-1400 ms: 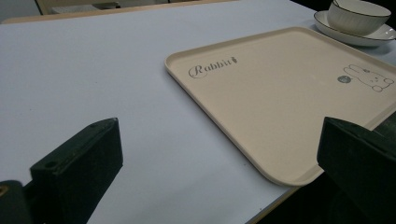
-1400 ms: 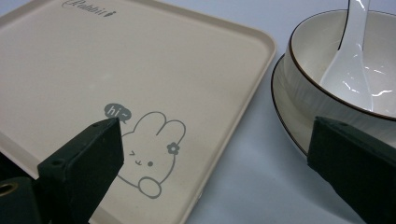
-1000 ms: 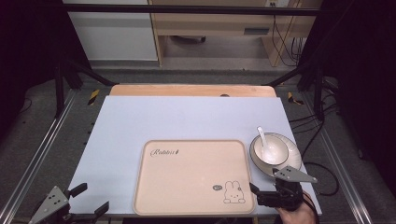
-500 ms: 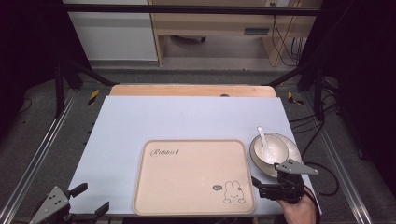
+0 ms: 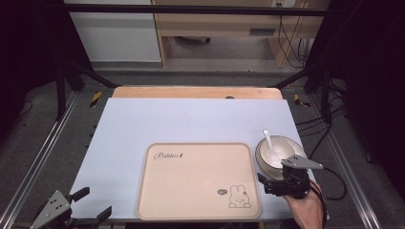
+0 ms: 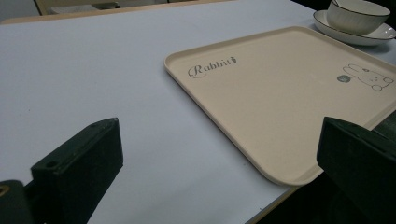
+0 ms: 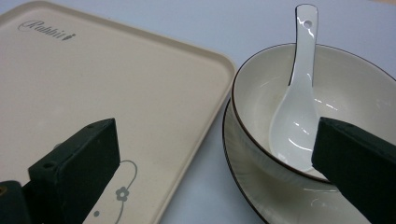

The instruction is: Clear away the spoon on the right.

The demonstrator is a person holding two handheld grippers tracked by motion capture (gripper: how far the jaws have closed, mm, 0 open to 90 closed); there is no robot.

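Near the tabletop's right edge, toward the front, a cream bowl sits on a matching saucer. In the bowl lies a white spoon — its scoop down in the hollow, its handle leaning on the far rim and pointing away from the person. In the right gripper view the bowl shows a thin dark line round its rim and the spoon's handle has a small hole near the tip.

Just left of the saucer lies a beige tray at the front edge, with nothing on it; it bears the word "Rabbit" at its far left corner and a rabbit drawing at its near right corner.

The right gripper, held in a hand, hovers at the front right corner just before the saucer, its fingers spread wide, straddling the tray's edge and the bowl. The left gripper rests off the front left corner, fingers also wide apart.

The tabletop is pale blue-white — a wooden strip runs along its far edge. Beyond it lie grey floor, dark frame legs and a wooden bench with cables.
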